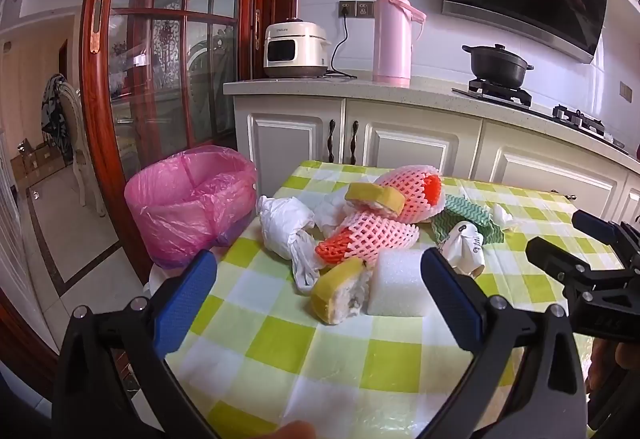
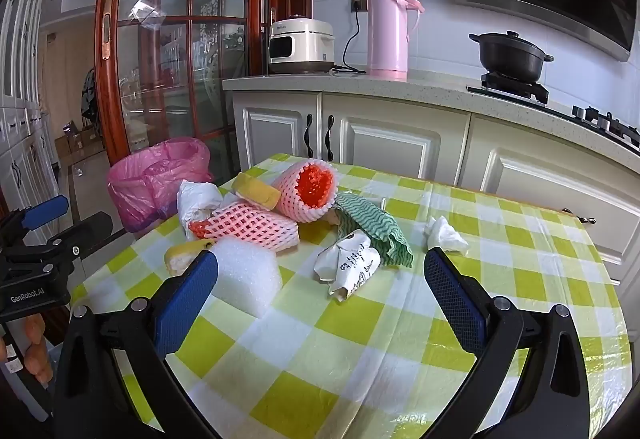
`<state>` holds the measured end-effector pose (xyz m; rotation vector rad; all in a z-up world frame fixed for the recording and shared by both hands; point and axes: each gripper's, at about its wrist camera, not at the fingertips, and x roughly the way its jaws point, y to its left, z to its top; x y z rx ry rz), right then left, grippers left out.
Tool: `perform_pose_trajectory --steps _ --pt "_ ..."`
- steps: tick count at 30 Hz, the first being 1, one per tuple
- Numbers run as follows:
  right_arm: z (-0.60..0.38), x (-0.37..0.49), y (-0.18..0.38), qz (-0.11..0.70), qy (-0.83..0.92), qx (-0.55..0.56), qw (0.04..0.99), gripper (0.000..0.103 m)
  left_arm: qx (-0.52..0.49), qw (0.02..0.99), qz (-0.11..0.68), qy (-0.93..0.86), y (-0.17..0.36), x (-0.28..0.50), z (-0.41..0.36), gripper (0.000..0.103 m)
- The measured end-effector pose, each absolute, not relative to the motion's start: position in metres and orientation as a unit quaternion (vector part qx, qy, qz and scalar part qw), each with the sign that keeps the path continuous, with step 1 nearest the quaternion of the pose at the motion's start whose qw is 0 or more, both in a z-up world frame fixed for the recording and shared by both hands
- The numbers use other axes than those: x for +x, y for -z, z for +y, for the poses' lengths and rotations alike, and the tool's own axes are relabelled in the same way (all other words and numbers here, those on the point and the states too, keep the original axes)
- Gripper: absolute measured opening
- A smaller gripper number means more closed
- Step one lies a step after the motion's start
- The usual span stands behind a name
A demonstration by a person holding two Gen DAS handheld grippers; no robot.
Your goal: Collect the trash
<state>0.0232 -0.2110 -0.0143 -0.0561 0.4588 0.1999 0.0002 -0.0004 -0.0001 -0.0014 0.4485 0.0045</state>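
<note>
A pile of trash lies on the green-checked table (image 1: 320, 351): a white foam block (image 1: 396, 283) (image 2: 246, 275), yellow peel pieces (image 1: 338, 295) (image 1: 374, 197), pink foam fruit nets (image 1: 368, 235) (image 2: 308, 187), a white plastic wad (image 1: 284, 227), a crumpled printed paper cup (image 2: 350, 265), a green wavy cloth (image 2: 376, 227) and a small tissue (image 2: 446, 233). My left gripper (image 1: 316, 271) is open, just short of the peel and foam block. My right gripper (image 2: 320, 271) is open, with the foam block and cup ahead between its fingers. A pink-lined bin (image 1: 192, 207) stands left of the table.
A kitchen counter (image 1: 360, 83) runs behind the table with a rice cooker (image 1: 294, 49), a pink thermos (image 1: 394, 33) and a black pot (image 1: 498, 65) on the stove. White cabinets stand below it. A red-framed glass door (image 1: 160, 39) is at the left.
</note>
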Motion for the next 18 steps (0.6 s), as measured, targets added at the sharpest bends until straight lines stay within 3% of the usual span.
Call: perform_pose_trajectory --steps 18 --pt "-0.2121 0.024 0.0146 0.226 -0.099 -0.026 0.969 0.097 -0.007 0.975 0.224 -0.002 0.0002 -0.0021 0.001 0.099"
